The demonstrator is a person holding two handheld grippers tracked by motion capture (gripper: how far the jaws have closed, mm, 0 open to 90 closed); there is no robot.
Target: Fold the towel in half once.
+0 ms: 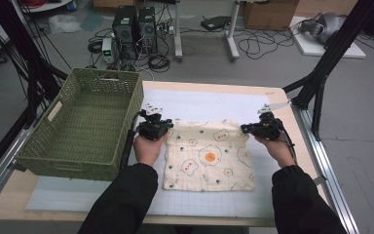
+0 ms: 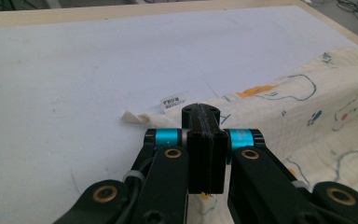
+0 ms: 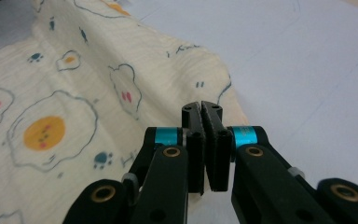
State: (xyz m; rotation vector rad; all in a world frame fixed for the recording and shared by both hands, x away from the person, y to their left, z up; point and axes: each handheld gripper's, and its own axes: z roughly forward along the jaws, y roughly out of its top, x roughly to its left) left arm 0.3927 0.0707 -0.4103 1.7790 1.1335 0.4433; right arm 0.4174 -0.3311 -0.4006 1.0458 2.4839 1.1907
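A cream cloth printed with fried eggs (image 1: pixel 208 156) lies at the centre of the frame on a white mat (image 1: pixel 199 105). The left gripper (image 1: pixel 161 127) is clamped on its upper left corner, the right gripper (image 1: pixel 246 128) on its upper right corner. A green woven basket (image 1: pixel 85 122) sits at the left.

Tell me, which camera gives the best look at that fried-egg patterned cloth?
The high view: the whole cloth lies spread on the white mat, with both far corners pinched by the left gripper and right gripper. The left gripper view catches one edge with its label; the right gripper view shows a raised fold.
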